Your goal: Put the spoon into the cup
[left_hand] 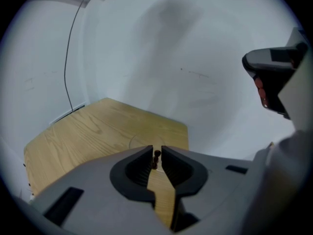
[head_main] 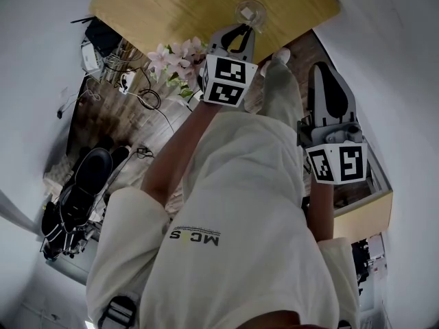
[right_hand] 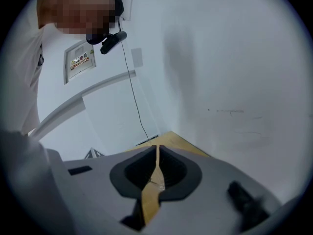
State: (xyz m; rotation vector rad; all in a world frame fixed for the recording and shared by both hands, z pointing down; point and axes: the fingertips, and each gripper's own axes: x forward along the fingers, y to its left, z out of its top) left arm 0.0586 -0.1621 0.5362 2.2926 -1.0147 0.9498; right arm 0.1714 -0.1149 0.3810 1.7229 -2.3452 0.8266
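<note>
A clear glass cup (head_main: 250, 11) stands on the wooden table (head_main: 164, 9), just beyond the tips of my left gripper (head_main: 241, 30). In the left gripper view the jaws (left_hand: 156, 151) stand a narrow gap apart over the table (left_hand: 93, 131). A small dark beaded piece, apparently the spoon's handle end (left_hand: 156, 156), is pinched between them. The rest of the spoon is hidden, and the cup shows there only as a faint arc. My right gripper (head_main: 328, 70) hangs to the right, off the table, shut and empty (right_hand: 156, 148).
Pale artificial flowers (head_main: 175, 55) lie by the table's near edge. Cables (head_main: 140, 91) and a black chair (head_main: 86, 177) sit on the dark wood floor at the left. The person's light clothing (head_main: 233, 204) fills the middle of the head view. White walls surround the table.
</note>
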